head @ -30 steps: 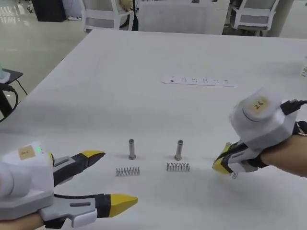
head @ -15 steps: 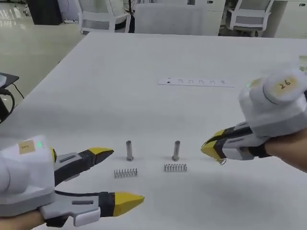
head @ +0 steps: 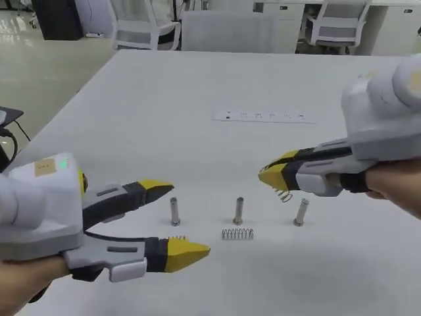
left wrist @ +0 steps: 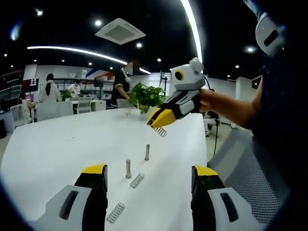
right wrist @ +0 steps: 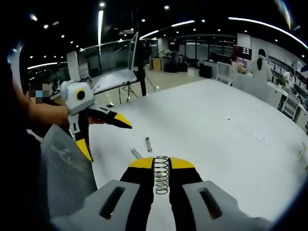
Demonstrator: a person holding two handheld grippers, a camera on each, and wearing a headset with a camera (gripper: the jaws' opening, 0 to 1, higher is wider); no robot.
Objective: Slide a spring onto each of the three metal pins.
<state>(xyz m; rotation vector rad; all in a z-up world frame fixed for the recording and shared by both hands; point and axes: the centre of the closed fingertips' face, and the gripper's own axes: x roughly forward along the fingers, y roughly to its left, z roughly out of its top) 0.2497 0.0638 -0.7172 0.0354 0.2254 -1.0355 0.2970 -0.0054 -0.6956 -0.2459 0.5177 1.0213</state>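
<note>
Spring [right wrist: 161, 175] now aloft, btwn R jaws

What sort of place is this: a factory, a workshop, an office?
Most likely an open-plan office or lab. There is a big white table with office chairs at its far end, a ceiling air-conditioning unit among strip lights, and a potted plant.

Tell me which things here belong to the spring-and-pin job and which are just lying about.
For the job: left pin, middle pin, right pin, table spring, second table spring, held spring in the right gripper.
Lying about: white strip, office chairs.
</note>
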